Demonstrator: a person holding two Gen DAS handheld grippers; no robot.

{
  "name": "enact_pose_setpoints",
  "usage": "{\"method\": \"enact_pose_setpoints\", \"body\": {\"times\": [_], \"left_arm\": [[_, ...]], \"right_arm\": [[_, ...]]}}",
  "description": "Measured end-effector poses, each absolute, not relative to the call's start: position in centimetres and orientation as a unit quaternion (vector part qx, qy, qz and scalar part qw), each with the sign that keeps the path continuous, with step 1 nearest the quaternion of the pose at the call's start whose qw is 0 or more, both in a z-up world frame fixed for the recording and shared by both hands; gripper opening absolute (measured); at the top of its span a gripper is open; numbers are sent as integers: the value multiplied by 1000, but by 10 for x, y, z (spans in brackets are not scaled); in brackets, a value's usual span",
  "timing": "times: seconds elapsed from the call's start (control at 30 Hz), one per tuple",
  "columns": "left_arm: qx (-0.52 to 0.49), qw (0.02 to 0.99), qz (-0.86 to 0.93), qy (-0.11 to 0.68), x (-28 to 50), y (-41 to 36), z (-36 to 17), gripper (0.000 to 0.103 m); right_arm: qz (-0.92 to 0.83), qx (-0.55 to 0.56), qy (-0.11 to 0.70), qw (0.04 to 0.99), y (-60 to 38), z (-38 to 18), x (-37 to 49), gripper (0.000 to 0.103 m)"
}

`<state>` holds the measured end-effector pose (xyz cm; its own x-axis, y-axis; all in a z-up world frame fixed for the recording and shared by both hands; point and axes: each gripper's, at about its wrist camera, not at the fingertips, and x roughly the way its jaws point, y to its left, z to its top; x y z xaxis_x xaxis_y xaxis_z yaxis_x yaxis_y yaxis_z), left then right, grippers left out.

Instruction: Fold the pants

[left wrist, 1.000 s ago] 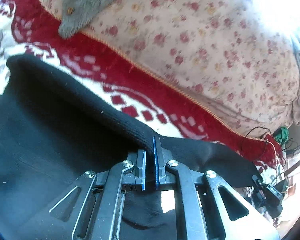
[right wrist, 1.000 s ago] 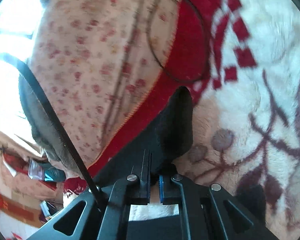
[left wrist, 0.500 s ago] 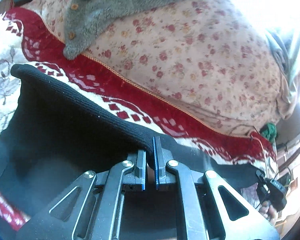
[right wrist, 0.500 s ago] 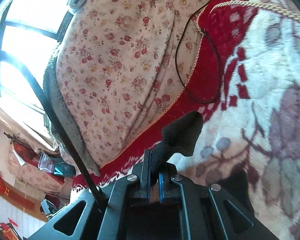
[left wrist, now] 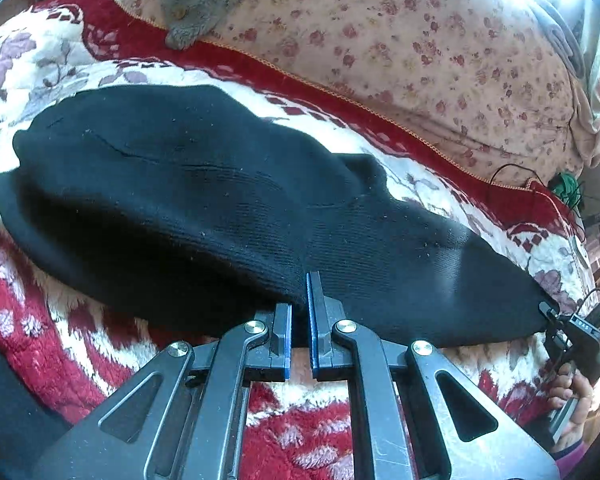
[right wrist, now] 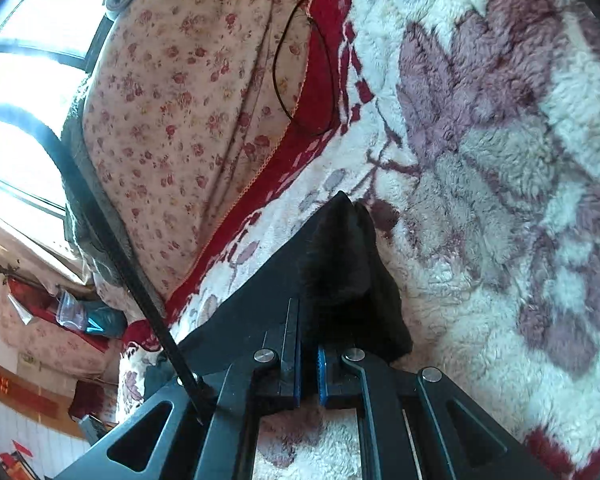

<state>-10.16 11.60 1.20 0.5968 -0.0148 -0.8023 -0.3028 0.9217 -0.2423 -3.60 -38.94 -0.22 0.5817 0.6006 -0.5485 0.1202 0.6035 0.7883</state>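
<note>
It's all on a bed with a fluffy red-and-white floral blanket (left wrist: 80, 344), and a pink flowery quilt (left wrist: 420, 48) is bunched along its far edge with a grey fuzzy garment (left wrist: 204, 4) draped on top. A thin black cable (right wrist: 288, 92) loops over the blanket's red border by the quilt, and bright windows sit behind.

The black knit pants (left wrist: 204, 200) lie spread over the middle of the blanket, folded over so the near edge is a thick doubled fold. The left gripper (left wrist: 299, 316) has that near edge pinched between its blue-lined fingers (left wrist: 313, 312), which are nearly closed with just the fabric's thickness between them. The cloth runs off to both sides of the fingers, most of it to the left.

From the right wrist camera, the right gripper (right wrist: 308, 360) is clamped the same way on the pants' (right wrist: 340, 272) pointed end corner, fingers nearly together, a peak of fabric sticking out past the tips and resting on the blanket (right wrist: 500, 200).
</note>
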Motion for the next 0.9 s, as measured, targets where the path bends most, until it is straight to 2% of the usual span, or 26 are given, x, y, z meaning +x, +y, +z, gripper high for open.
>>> {"method": "enact_pose_setpoints", "body": {"times": [0.23, 0.33, 0.4, 0.47, 0.67, 0.73, 0.77, 0.8, 0.9], "left_arm": [[-163, 881, 79, 436, -102, 110, 13, 5], [-198, 872, 73, 443, -104, 121, 4, 7], [-214, 869, 69, 440, -109, 127, 6, 11], [-226, 866, 72, 441, -116, 135, 9, 21], [-250, 864, 109, 423, -146, 171, 28, 25], [-264, 864, 128, 410, -158, 189, 36, 32], [-271, 863, 134, 404, -160, 196, 38, 37], [-279, 863, 145, 395, -164, 206, 41, 38], [-301, 856, 175, 382, -170, 232, 44, 38]], "right_arm": [[147, 379, 440, 801, -385, 5, -47, 5], [130, 370, 460, 797, -382, -5, -45, 7], [117, 351, 456, 809, -381, 5, -49, 18], [97, 328, 452, 824, -381, 17, -52, 25], [111, 279, 416, 858, -364, 59, -64, 26], [154, 271, 403, 861, -341, 72, -65, 29], [185, 264, 400, 858, -325, 77, -63, 35], [223, 254, 400, 852, -304, 80, -62, 38], [297, 213, 400, 840, -239, 85, -60, 39]]}}
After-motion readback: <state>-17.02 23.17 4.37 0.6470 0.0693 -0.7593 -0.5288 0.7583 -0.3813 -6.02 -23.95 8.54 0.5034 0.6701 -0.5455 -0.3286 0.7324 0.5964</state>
